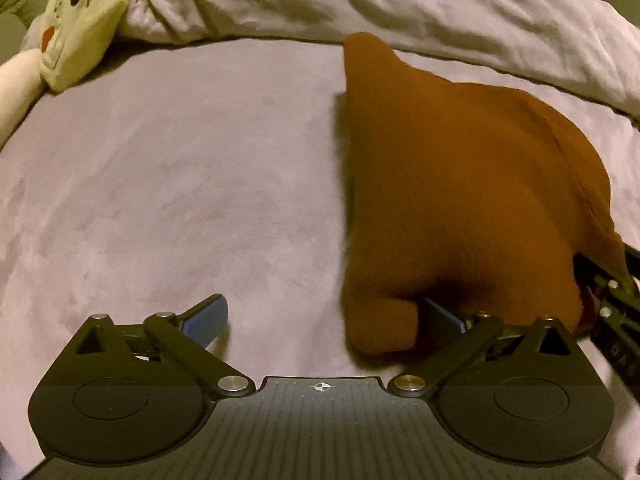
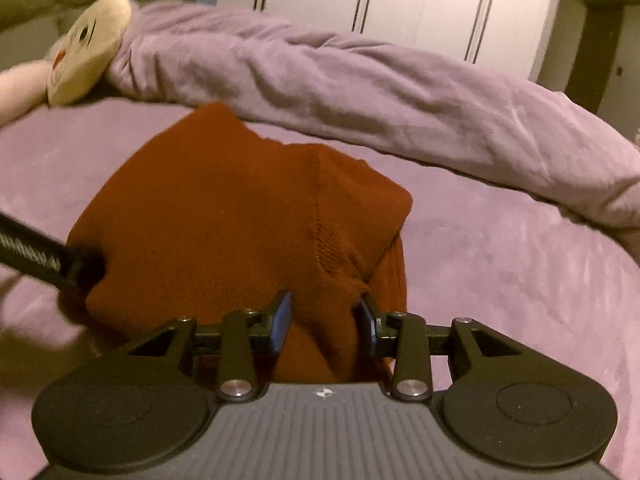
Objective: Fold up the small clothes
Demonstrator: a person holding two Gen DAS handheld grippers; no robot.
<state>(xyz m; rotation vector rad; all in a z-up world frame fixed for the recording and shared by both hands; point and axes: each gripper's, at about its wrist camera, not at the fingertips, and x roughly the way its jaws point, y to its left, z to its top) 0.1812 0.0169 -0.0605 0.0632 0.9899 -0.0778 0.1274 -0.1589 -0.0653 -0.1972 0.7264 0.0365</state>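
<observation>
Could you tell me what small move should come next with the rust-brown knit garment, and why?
Probably draw the left claw back off the rust-brown knit garment: its jaws stand wide open, and one blue pad sits under the cloth's edge. The right claw has a bunch of the garment between its pads, so it can carry the fold alone.

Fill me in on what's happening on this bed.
A person with a gripper in each hand is folding a rust-brown knitted garment on a purple bed cover. The right gripper has a bunched fold of the knit between its pads and lifts it. The left gripper stands wide open at the garment's near edge, one finger under the cloth, gripping nothing. A plush toy and a rumpled duvet lie behind.
</observation>
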